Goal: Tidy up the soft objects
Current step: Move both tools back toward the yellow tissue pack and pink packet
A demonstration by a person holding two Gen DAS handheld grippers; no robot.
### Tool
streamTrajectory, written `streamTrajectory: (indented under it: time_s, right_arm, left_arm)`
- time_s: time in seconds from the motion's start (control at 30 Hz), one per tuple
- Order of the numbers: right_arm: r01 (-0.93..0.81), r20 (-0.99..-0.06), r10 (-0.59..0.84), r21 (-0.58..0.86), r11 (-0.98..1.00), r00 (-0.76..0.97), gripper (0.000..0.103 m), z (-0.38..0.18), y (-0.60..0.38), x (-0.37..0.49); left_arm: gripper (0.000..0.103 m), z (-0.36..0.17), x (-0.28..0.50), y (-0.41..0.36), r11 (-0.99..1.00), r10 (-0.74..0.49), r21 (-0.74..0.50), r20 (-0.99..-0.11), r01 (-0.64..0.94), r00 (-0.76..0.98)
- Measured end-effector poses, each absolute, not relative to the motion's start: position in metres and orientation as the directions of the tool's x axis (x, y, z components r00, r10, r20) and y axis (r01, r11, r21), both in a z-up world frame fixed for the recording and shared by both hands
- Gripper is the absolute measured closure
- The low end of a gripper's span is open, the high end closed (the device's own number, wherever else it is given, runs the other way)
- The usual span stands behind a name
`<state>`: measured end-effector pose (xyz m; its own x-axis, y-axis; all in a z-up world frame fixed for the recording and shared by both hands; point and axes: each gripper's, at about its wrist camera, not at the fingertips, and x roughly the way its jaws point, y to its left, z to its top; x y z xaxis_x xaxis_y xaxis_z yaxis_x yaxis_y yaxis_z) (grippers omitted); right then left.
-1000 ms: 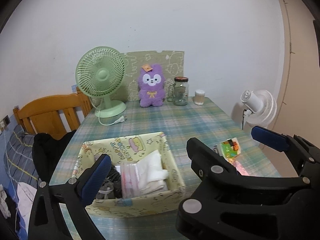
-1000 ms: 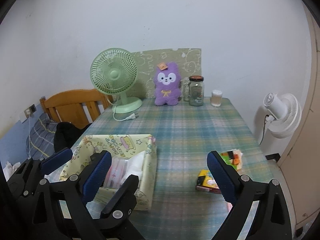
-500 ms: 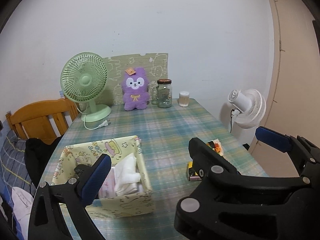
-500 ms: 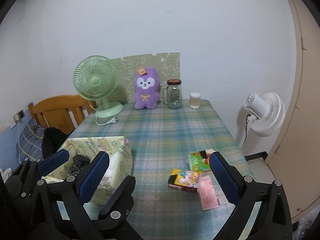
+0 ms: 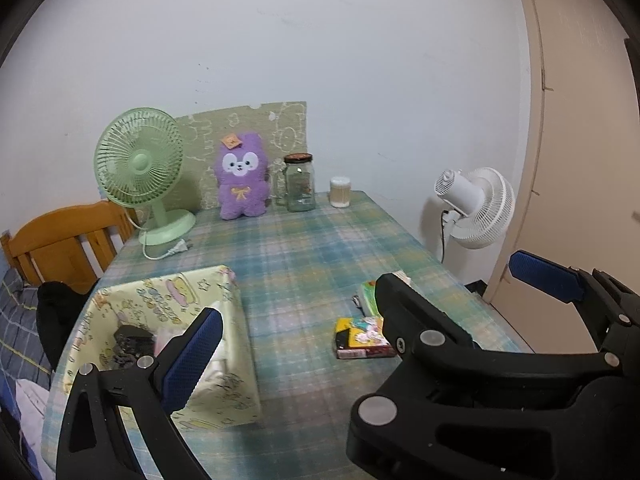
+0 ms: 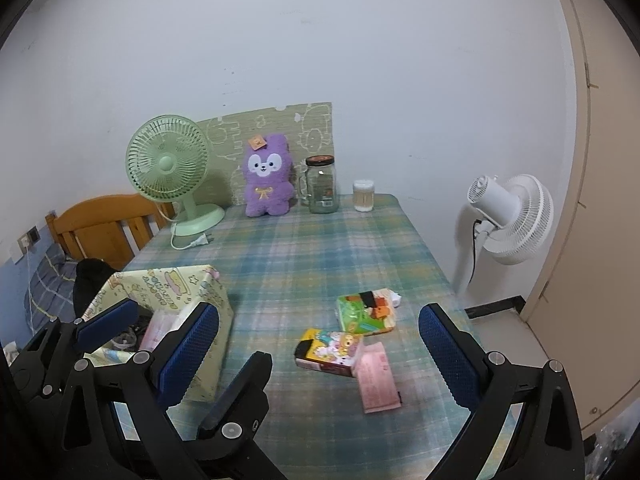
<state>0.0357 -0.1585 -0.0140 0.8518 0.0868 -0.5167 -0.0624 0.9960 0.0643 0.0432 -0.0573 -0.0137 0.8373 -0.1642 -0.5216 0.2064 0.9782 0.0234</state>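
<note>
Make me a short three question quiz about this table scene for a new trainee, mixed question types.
1. True or false: the purple plush toy lies inside the yellow fabric box.
2. Which packet lies nearest the right gripper: A green tissue pack, B yellow packet, C pink packet?
3. Fill in: the glass jar stands between the plush toy and the ____.

Key: 1 false; 2 C; 3 cotton swab container.

Fuzzy plush toy point(image 6: 267, 186), clear glass jar point(image 6: 322, 190), woven plaid tablecloth point(image 6: 320, 256)
</note>
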Motion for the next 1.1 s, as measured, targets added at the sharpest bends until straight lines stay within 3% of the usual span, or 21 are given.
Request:
streamTrajectory:
  time_s: [0.63,1.1]
  right_arm:
    - [-0.054,-0.565,0.089,0.079,0.995,0.820,0.002,-0.064,-0.189,0.048]
    - [-0.046,-0.656,0.093,0.088,0.995,0.749,0.013,-0.112,-0.198,0.071]
  left_arm:
    - [0.011,-0.062,0.057,-0.087,0.965,-0.206,0.002,-0.613,0.262,0.762]
    - [0.013,-0.105,0.077,-0.100,0.962,-0.185,0.020,-0.683,0.271,0.707]
